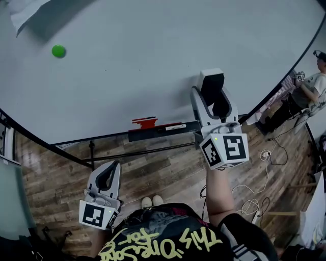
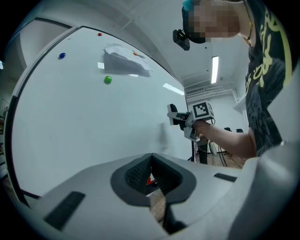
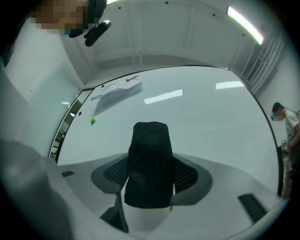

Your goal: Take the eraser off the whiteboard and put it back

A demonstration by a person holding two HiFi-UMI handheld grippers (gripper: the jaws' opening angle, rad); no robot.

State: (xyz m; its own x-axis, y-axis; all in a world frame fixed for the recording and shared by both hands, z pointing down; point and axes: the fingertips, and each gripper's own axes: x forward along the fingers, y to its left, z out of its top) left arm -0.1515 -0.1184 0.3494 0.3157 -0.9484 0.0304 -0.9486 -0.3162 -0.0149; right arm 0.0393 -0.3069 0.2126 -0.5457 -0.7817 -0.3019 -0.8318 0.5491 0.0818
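– Between the jaws of the right tool (image 1: 213, 108), is that the eraser (image 1: 212, 81)?
– Yes. The jaws are clamped on its sides, with the black felt face towards that tool's camera and the white back away from it.
– And where is it held?
– In front of the lower part of the whiteboard (image 1: 153, 61), just above the tray (image 1: 163, 131) along the board's bottom edge. Whether it touches the board I cannot tell.
– Anything on the tray?
– A red thing (image 1: 145, 122) lies on it, left of the eraser.
– And the left tool (image 1: 108, 173)?
– It is low down and well apart from the board, over the wooden floor (image 1: 153, 163). Its jaws are closed together with nothing between them.
– What else is on the board?
– A green magnet (image 1: 58, 51) sits far to the upper left, and a sheet of paper (image 1: 23, 12) hangs at the top corner beyond it.
– Further out?
– Cables (image 1: 260, 188) trail across the floor on the right, and a person (image 1: 311, 84) stands past the board's right end.
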